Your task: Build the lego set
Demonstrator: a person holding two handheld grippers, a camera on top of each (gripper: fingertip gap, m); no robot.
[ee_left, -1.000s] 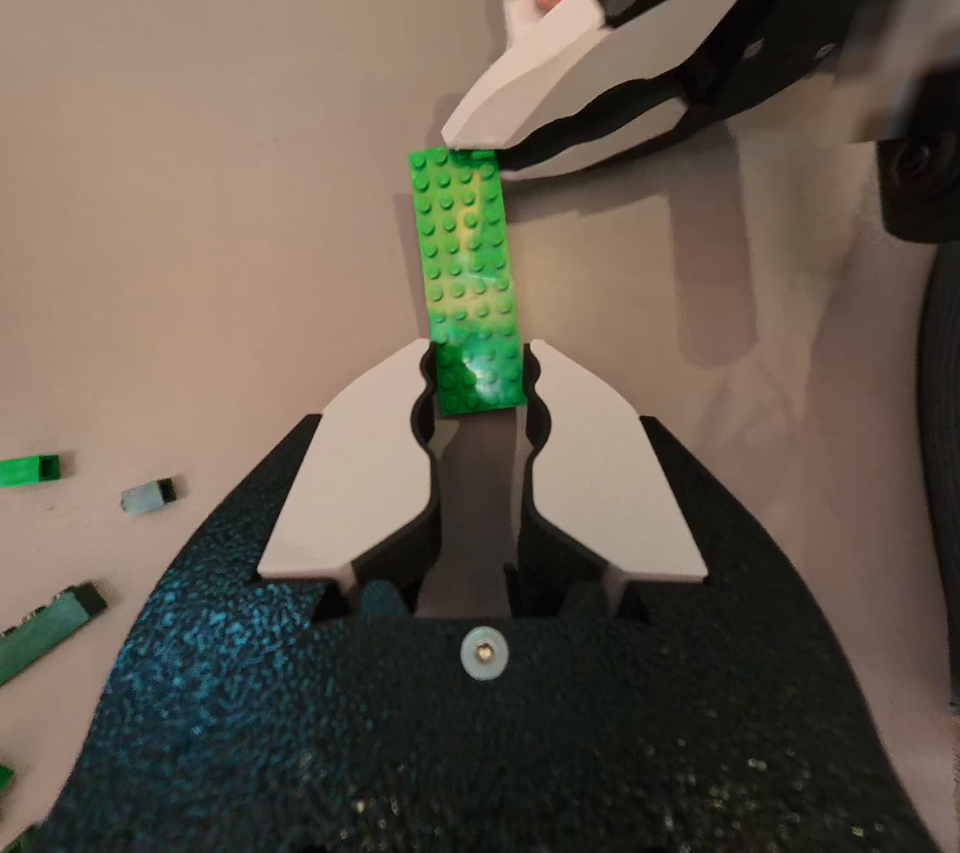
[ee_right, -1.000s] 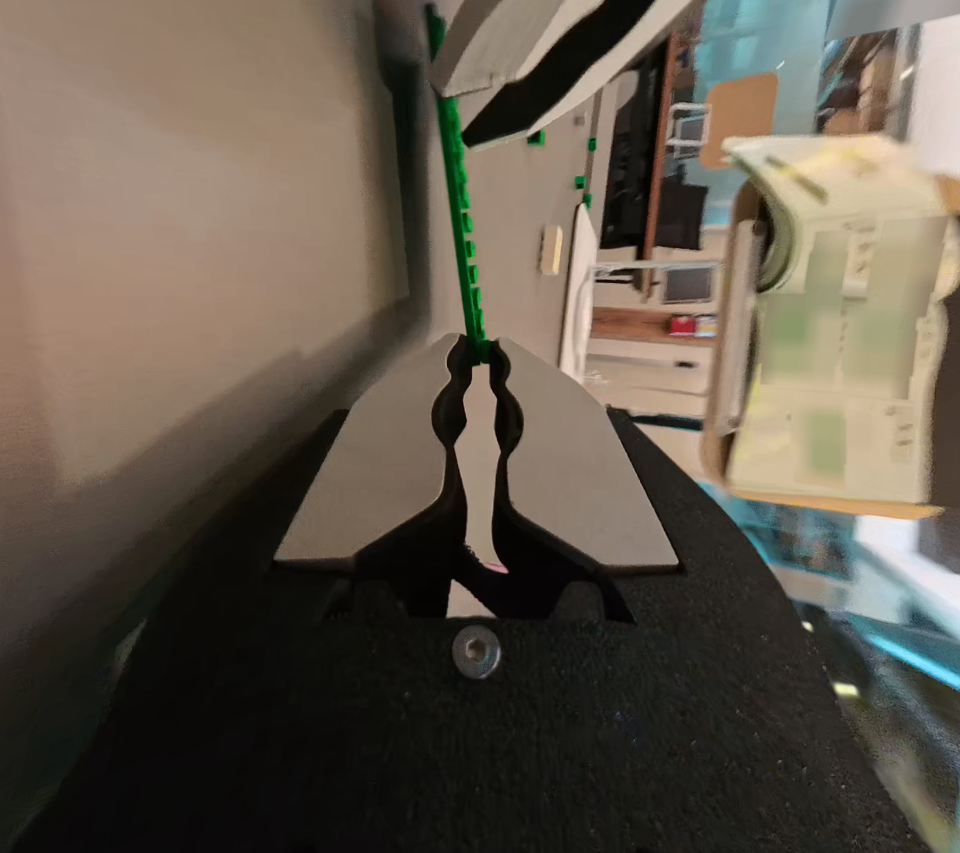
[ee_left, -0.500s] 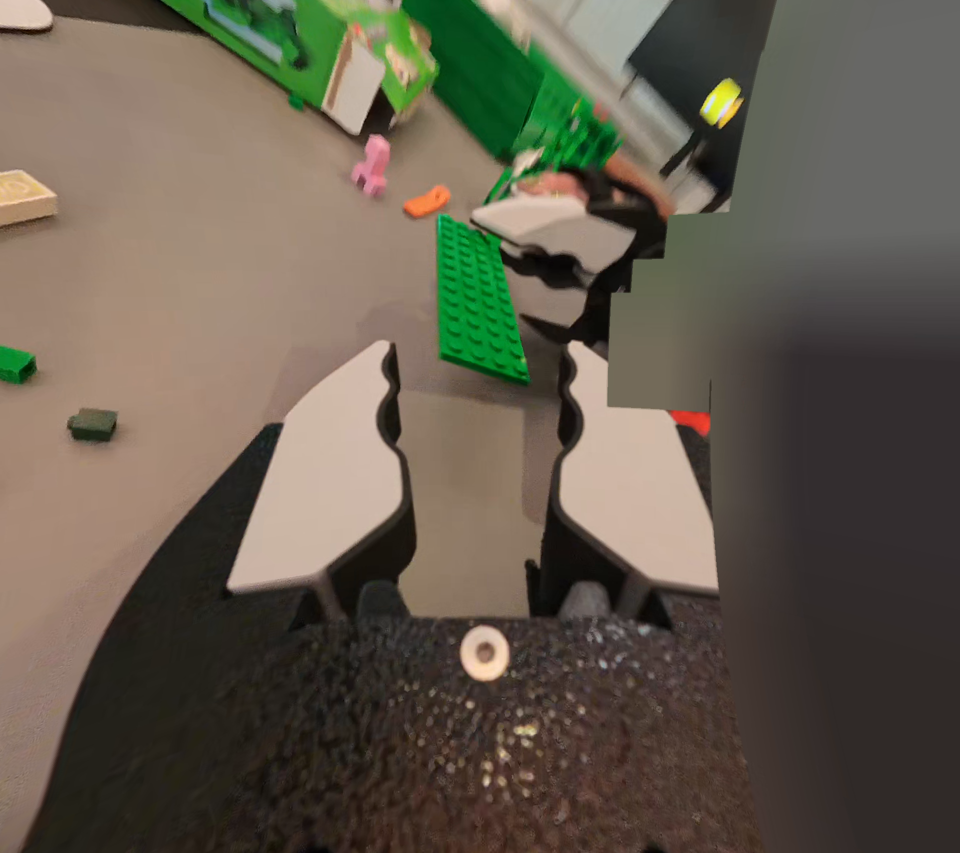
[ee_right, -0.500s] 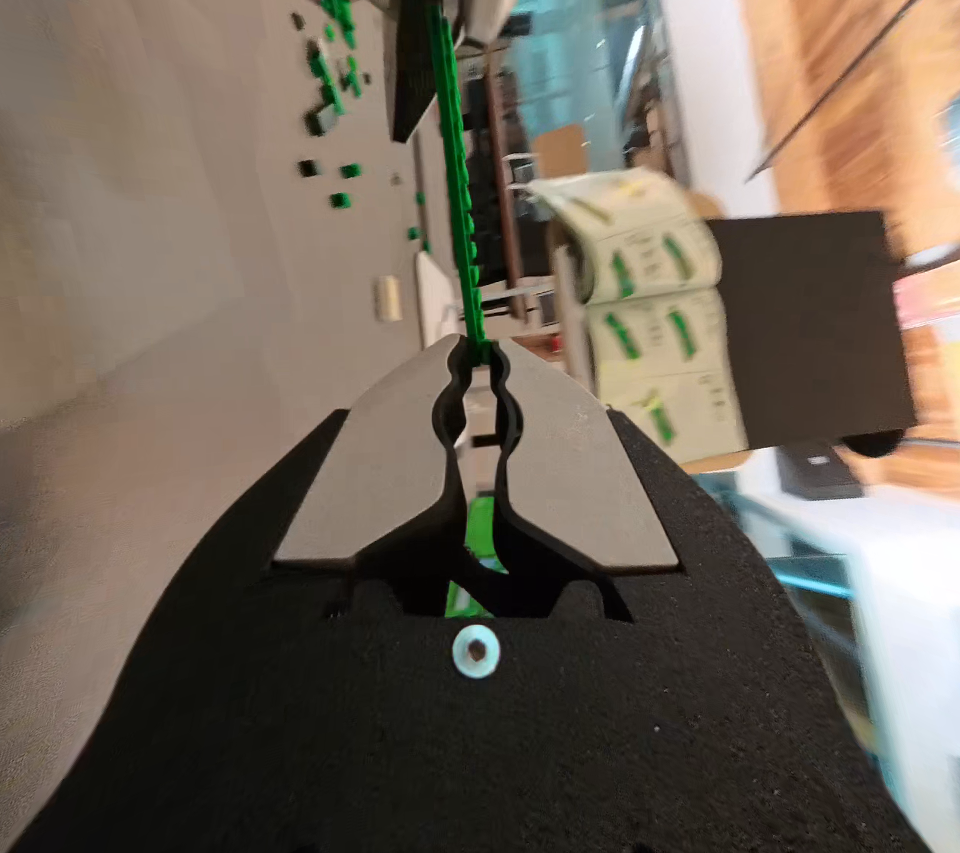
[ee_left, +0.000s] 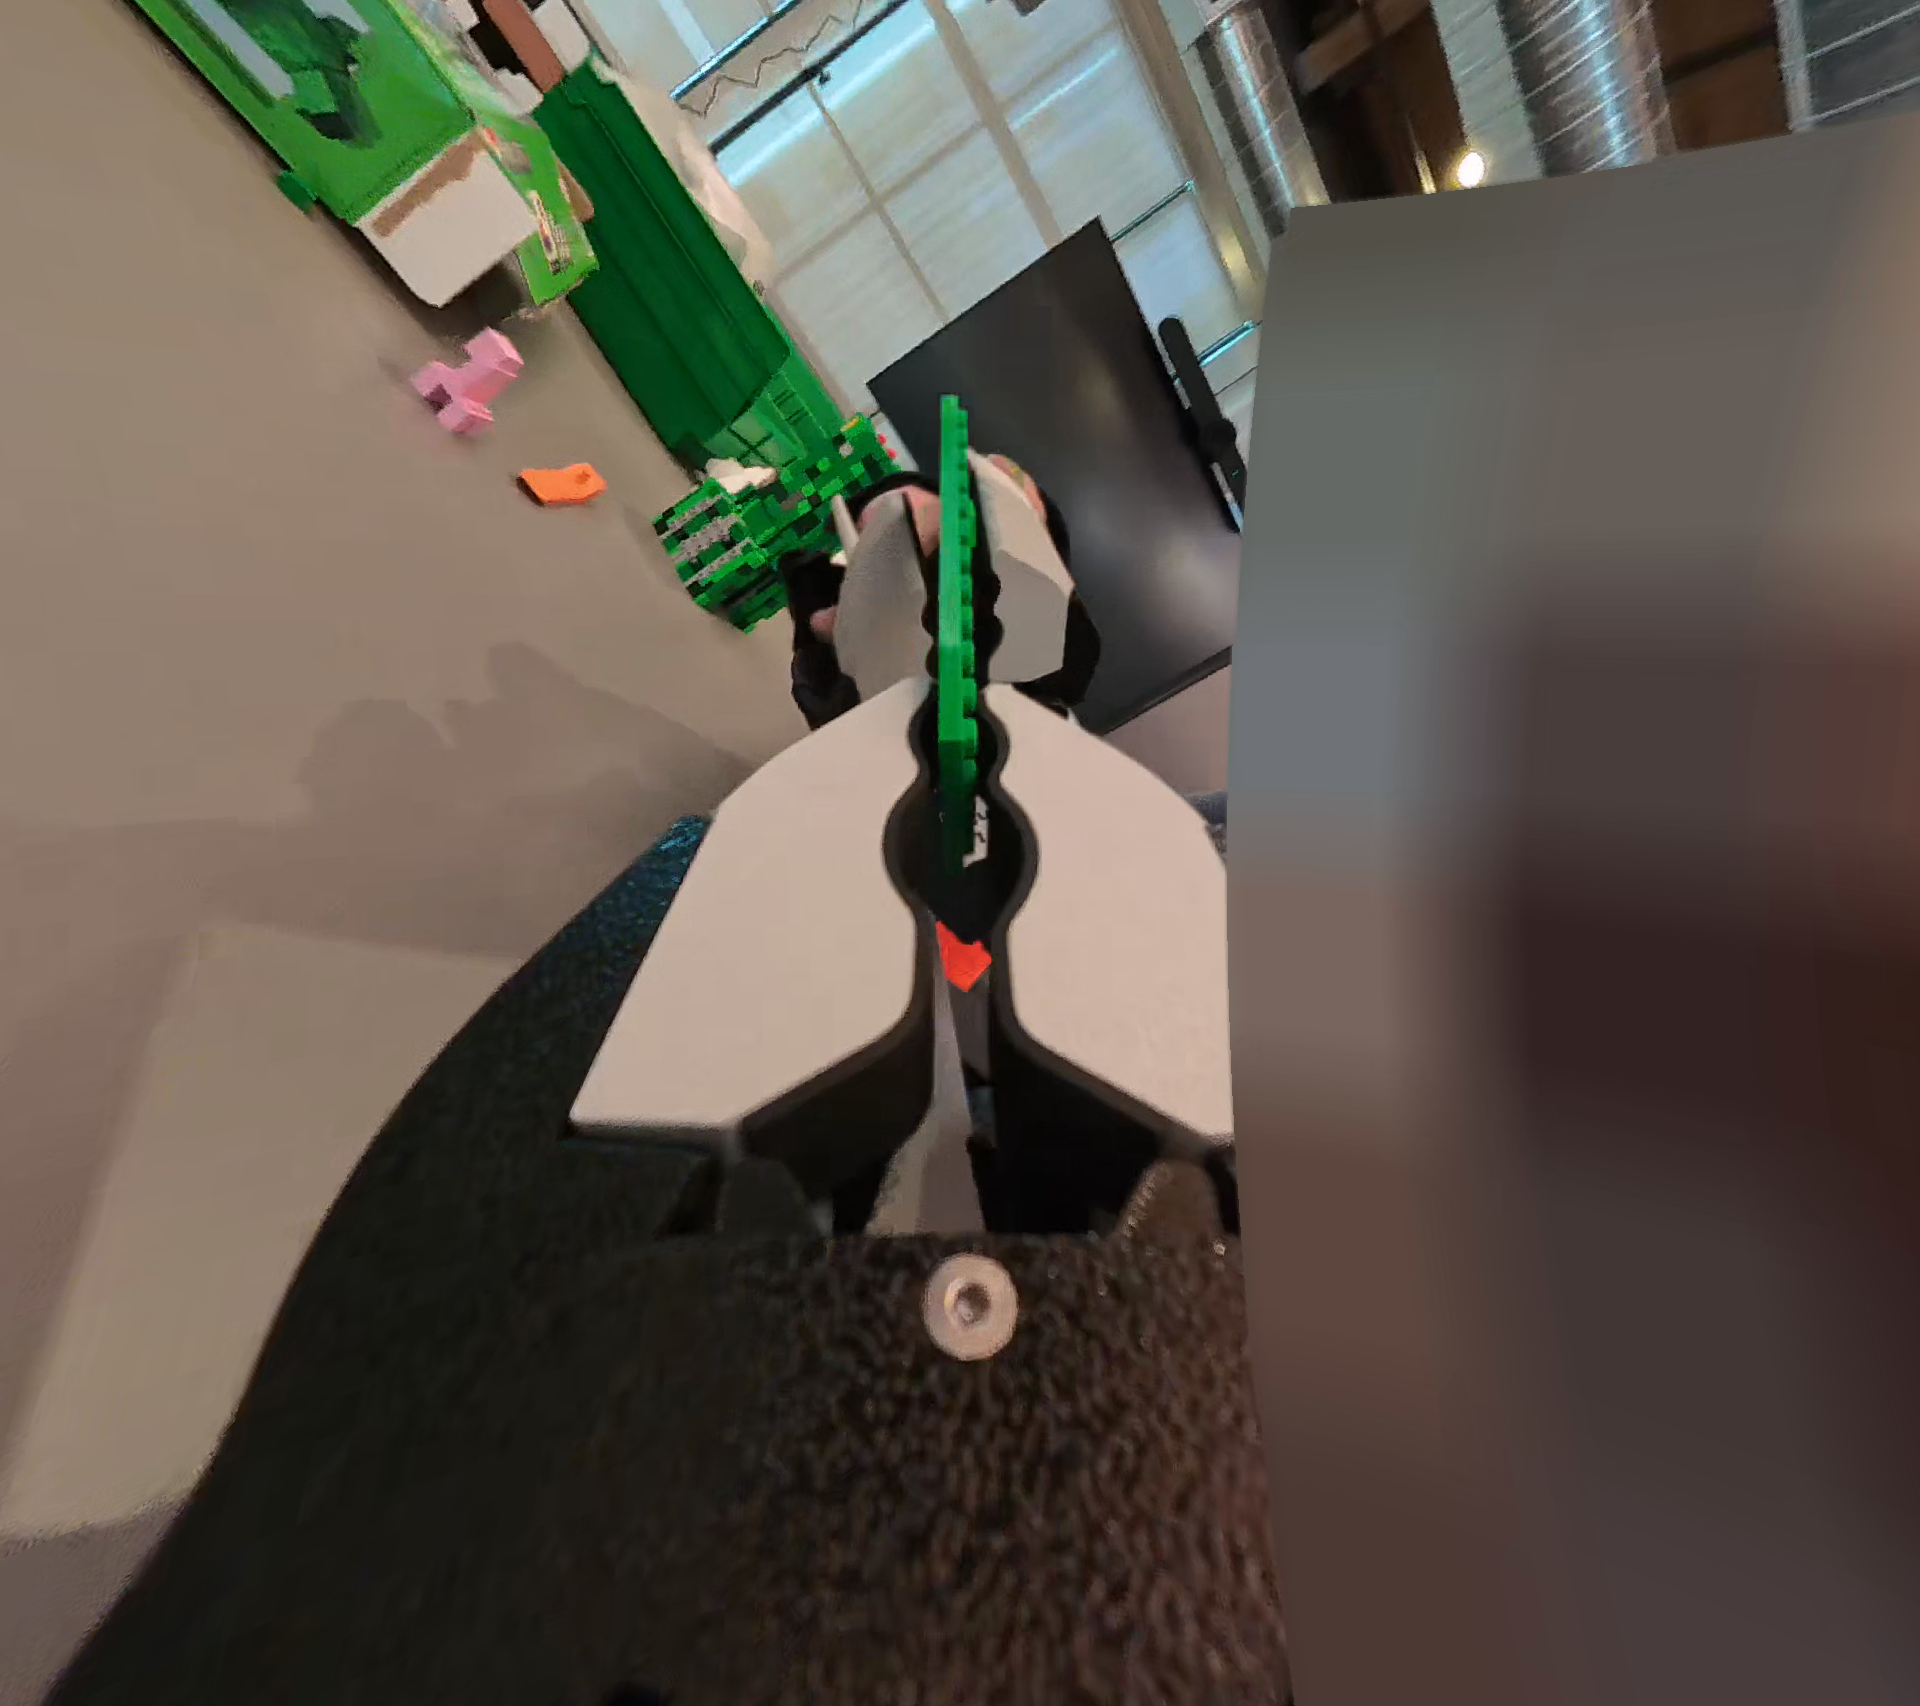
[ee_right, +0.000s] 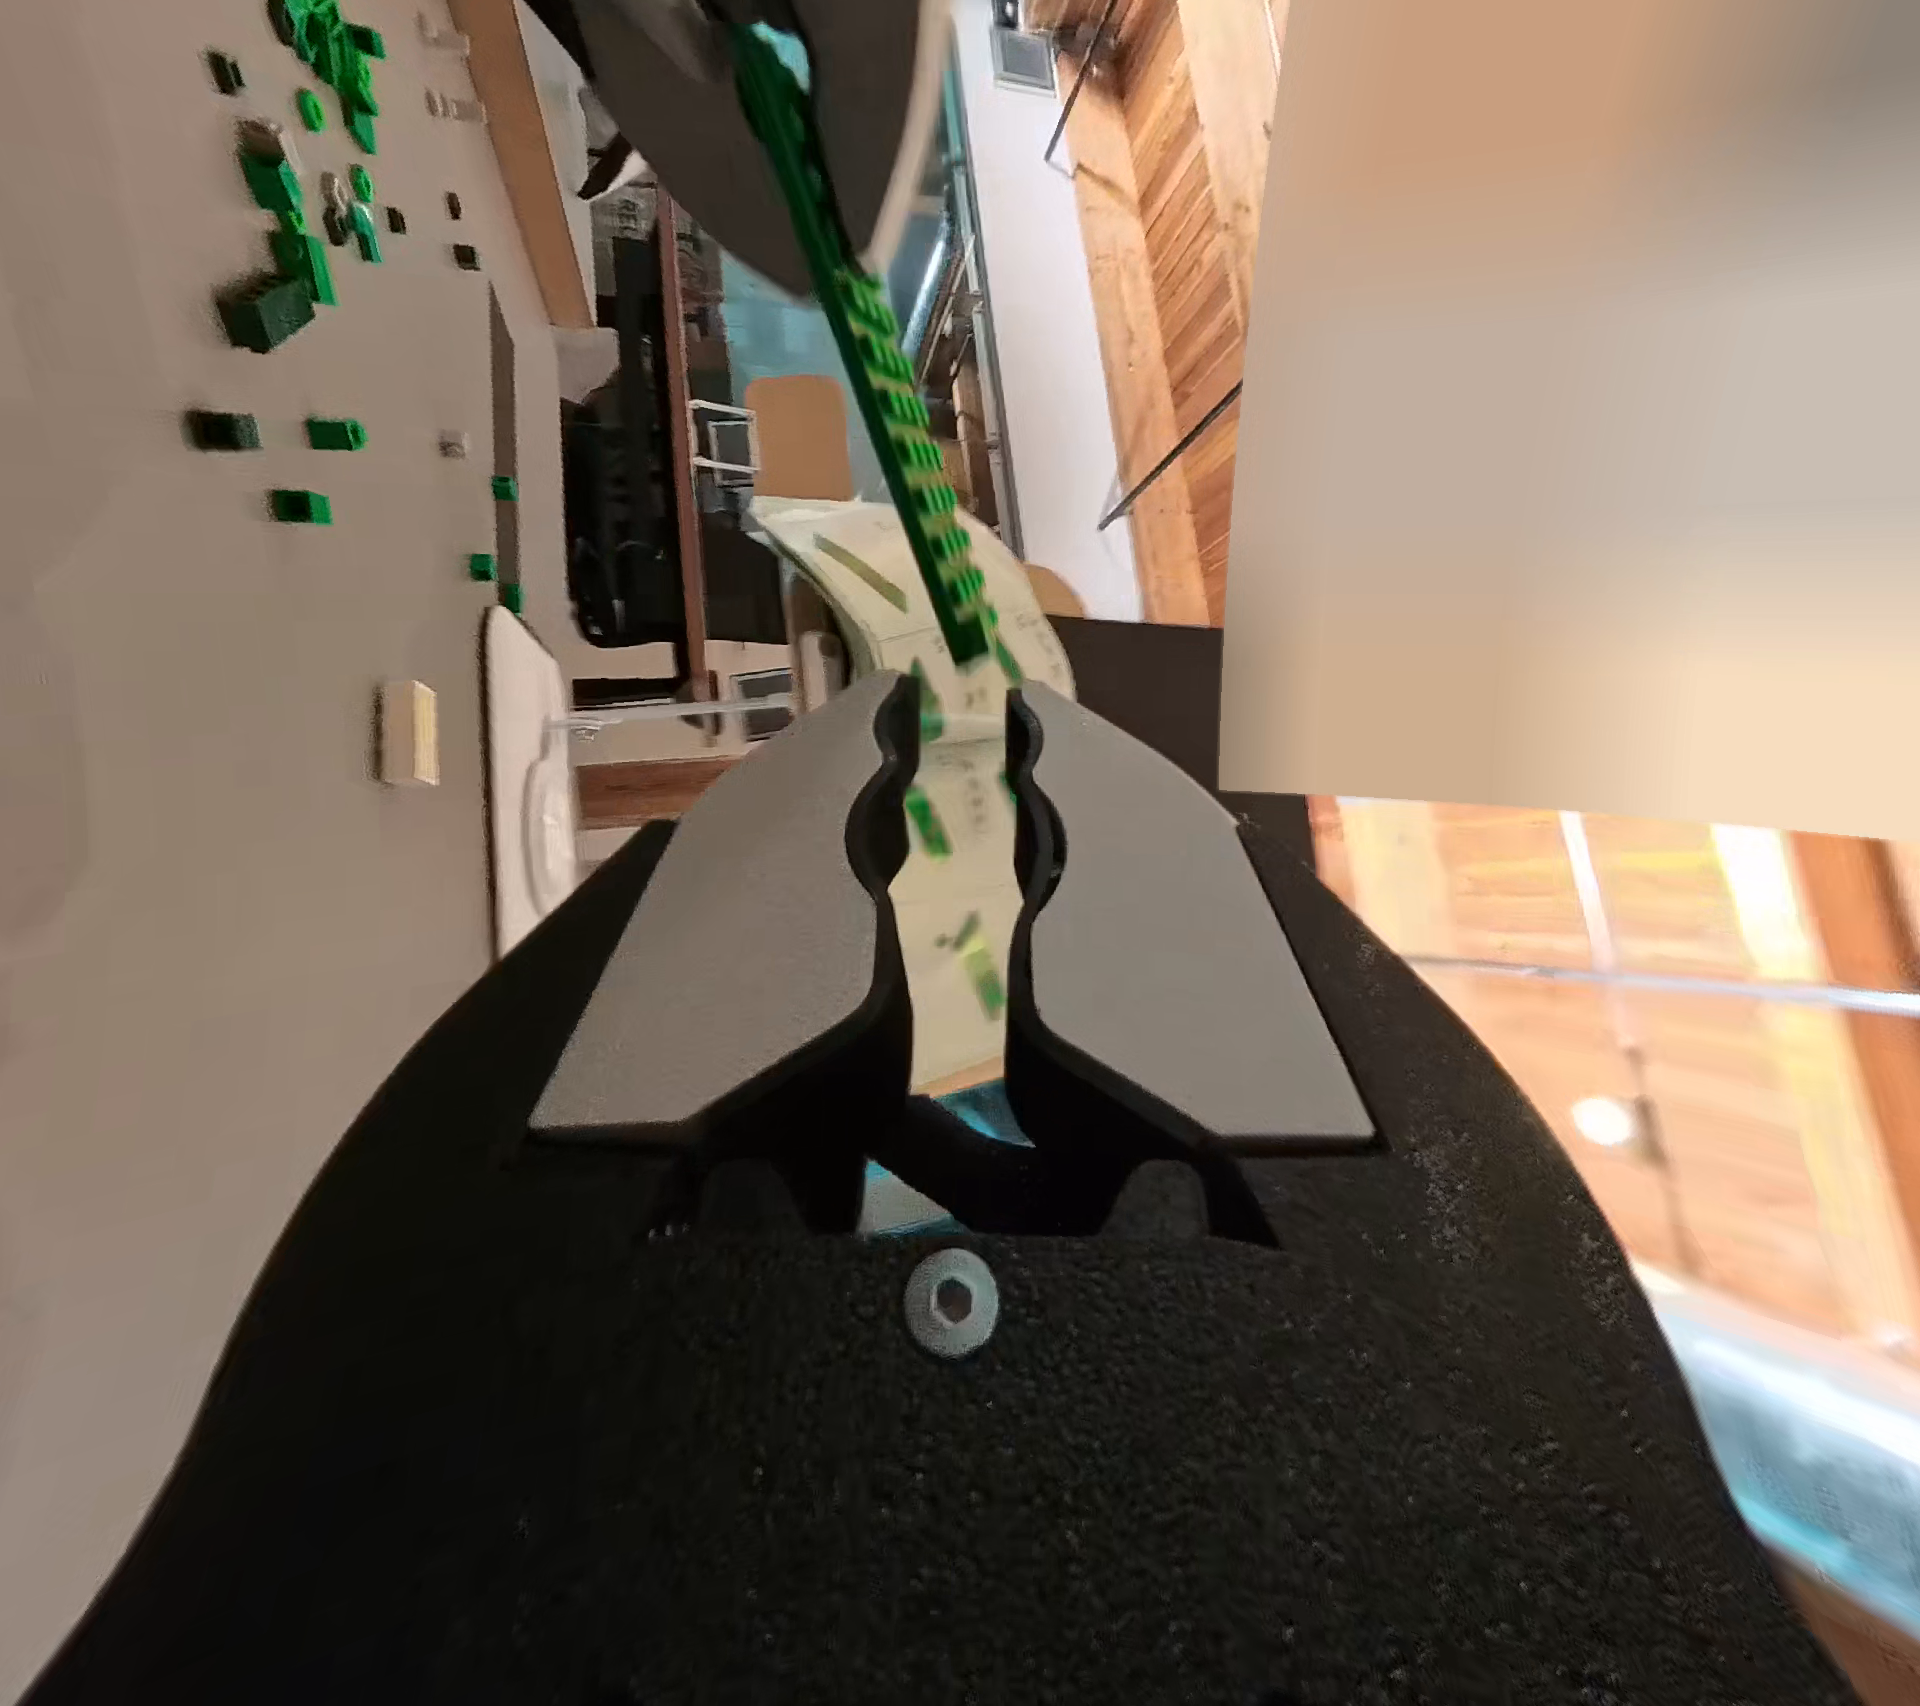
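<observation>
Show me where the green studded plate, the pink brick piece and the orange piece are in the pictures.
green studded plate (ee_left: 954, 576): left wrist view, on its thin edge above the closed fingertips.
pink brick piece (ee_left: 470, 387): left wrist view, on its middle, lying on the grey table.
orange piece (ee_left: 561, 482): left wrist view, on its flat top.

A second ago the left gripper (ee_left: 956, 711) stood open around the near end of the green plate (ee_left: 954, 617) lying flat on the desk (ee_left: 312, 669); it then opened wider and backed off. Now its jaws pinch the plate edge-on, lifted off the desk. The right gripper (ee_right: 961, 700), clamped on the far end before, has opened; the plate tip seems just clear of it.
</observation>
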